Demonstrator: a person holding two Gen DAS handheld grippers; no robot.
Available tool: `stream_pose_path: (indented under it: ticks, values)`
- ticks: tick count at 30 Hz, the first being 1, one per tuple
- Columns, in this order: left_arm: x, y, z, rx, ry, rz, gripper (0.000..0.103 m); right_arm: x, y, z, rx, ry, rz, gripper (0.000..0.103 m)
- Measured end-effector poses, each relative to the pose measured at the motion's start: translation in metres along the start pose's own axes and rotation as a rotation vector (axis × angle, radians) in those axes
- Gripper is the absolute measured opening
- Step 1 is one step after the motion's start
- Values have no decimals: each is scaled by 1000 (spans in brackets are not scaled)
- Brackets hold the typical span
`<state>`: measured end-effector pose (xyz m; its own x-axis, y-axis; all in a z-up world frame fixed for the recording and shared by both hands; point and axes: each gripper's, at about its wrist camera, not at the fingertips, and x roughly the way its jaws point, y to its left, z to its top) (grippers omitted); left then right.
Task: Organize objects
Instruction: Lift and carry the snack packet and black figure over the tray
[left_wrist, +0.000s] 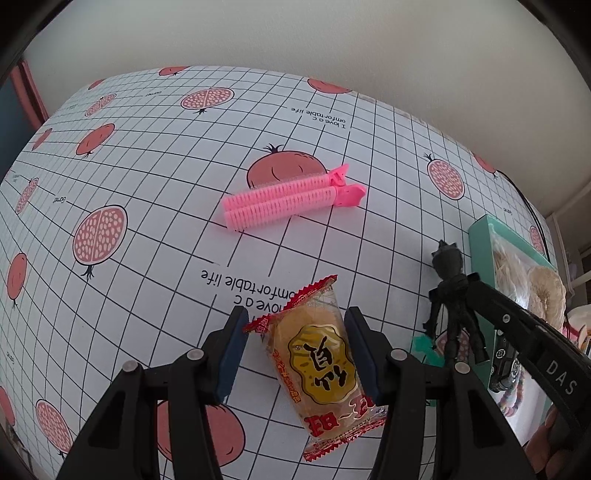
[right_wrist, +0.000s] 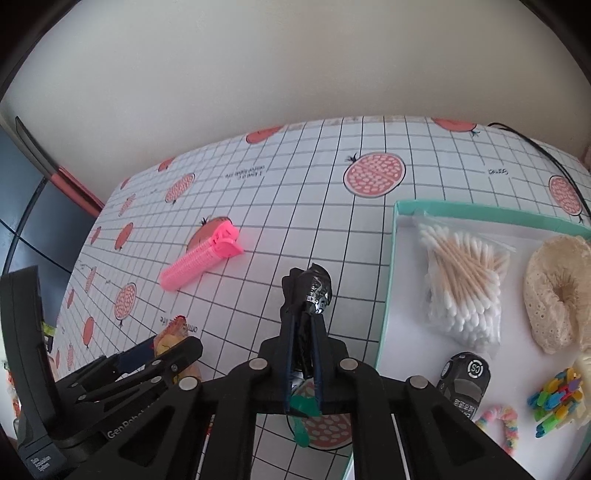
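Two holds under way: left gripper (left_wrist: 295, 350) with jaws apart astride light, crinkly, slippery snack packet (left_wrist: 317, 365), best pinched across its firmer middle, not its flimsy sealed ends; right gripper (right_wrist: 303, 354) clamped on thin, limp black figure (right_wrist: 308, 291), head jutting beyond the tips

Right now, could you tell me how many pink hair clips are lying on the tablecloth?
2. Both pink hair clips lie side by side, touching, on the tablecloth, beyond the snack packet. In the right wrist view they overlap, looking like one.
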<state>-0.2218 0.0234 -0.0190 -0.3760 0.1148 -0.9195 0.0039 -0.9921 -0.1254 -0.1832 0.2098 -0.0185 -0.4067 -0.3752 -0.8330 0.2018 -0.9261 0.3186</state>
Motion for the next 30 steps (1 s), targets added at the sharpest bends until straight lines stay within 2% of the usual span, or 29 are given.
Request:
stream_pose_path:
  ticks: [11,19,30]
  values:
    - [-15,2,5,-13,-36,1,55,-22,1,11,-9,-50,-9,9]
    - [-27,-10,9,3,-49,-12,55,-40,-3,2,18,-67,-19,9]
    - [-51,-57,10,56,-65,-113,55,-106,-56,-1,120,-163,-134,9]
